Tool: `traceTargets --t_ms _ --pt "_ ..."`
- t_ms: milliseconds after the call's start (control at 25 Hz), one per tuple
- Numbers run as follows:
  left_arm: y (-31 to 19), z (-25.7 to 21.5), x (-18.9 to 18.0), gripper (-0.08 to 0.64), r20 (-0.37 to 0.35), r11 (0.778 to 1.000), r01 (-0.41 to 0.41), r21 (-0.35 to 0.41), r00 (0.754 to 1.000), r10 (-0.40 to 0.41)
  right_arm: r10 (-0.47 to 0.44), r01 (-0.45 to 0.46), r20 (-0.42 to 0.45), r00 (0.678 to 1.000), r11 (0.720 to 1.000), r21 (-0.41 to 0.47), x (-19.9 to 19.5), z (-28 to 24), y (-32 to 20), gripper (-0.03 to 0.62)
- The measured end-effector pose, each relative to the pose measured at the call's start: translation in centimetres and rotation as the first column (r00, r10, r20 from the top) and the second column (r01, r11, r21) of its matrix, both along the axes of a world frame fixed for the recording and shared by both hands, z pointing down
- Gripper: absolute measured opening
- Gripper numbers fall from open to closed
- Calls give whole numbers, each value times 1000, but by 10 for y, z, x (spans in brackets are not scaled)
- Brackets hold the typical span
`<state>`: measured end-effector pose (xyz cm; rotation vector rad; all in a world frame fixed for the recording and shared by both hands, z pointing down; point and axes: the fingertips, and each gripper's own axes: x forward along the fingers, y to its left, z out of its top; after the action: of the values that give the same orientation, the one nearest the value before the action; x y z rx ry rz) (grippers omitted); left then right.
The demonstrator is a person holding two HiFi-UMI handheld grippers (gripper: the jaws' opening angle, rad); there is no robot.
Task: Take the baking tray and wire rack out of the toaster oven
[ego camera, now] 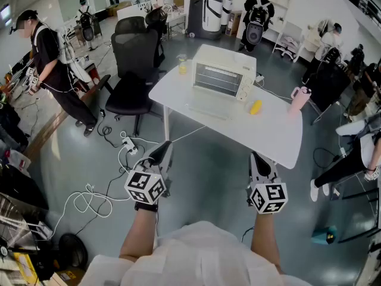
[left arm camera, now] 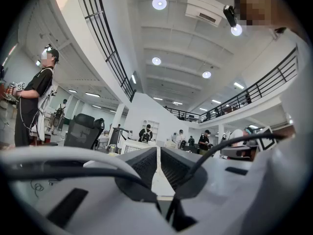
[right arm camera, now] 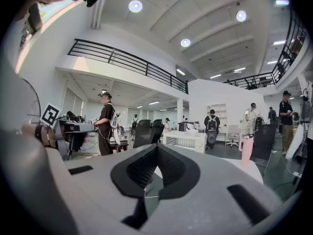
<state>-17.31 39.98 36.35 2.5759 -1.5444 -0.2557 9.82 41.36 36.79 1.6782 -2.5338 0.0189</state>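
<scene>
the left claw [left arm camera: 159,151] is seen in its own view with the jaws drawn almost together, a thin slit left between them and nothing held in it. the right claw [right arm camera: 156,148] is seen in its own view fully closed, also on nothing. in the head view both are held level over the floor, left claw [ego camera: 165,149] and right claw [ego camera: 258,159] apart from each other and short of the near edge of the white desk [ego camera: 172,94].

the toaster oven [ego camera: 223,73] is stood on that desk, well apart from both claws. horizontal bars are seen at its front only in the head view; the baking tray cannot be made out separately. in the claw views the oven is shown only as a small white box beyond the jaws [left arm camera: 129,146] [right arm camera: 186,142].

a yellow object [ego camera: 255,106], a pink cup [ego camera: 299,98] and a glass [ego camera: 182,64] are seen on the desk from above. the ceiling lights [right arm camera: 135,6] and the balcony railing [right arm camera: 122,60] are shown only by the claw views, and the floor cables [ego camera: 89,198] only by the head view.
</scene>
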Motion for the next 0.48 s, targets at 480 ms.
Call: traceTargets --t_ms 480 --pt "-2 -3 -10 23 -12 1000 -14 20 1000 14 -37 36 74 997 999 16 -14 -4 -5 3"
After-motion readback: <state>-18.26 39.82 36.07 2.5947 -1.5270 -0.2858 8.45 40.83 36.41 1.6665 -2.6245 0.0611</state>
